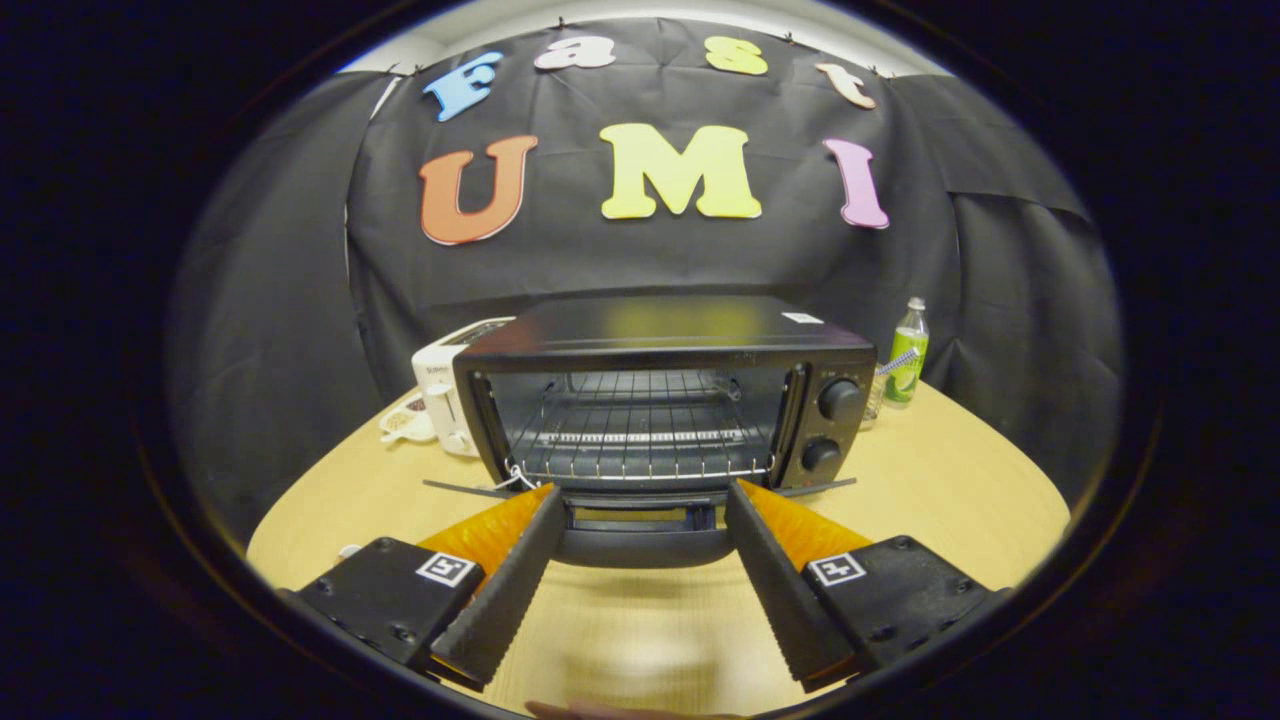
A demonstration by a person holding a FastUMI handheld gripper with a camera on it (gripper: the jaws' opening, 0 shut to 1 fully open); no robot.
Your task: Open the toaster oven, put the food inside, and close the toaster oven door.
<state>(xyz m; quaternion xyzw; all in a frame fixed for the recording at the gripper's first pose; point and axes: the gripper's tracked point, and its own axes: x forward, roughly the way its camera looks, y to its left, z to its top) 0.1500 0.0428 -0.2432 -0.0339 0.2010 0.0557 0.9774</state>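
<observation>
We judge the first step done: the black toaster oven (660, 400) stands with its glass door (645, 520) dropped flat toward us, and the bare wire rack (640, 440) inside carries nothing. What is left, as we read it, is to fetch the food, set it on that rack and swing the door up again; we cannot pick out any food on the table, so where it lies is unknown to us. Our gripper (645, 500) is released, its two fingers spread wide and holding nothing, their tips reaching to either side of the lowered door's near edge, with the door's dark handle (645, 548) between them. The oven sits in the middle of a pale wooden tabletop (960, 480) with a rounded edge. Just to the oven's left and a little farther back stands a white pop-up toaster (445, 390), with a small white dish (405, 422) beside it; to the oven's right, at the far side, is a green plastic bottle (908, 355). Black cloth (300, 300) hangs as the booth wall behind everything, and a strip of light wall shows above it.
</observation>
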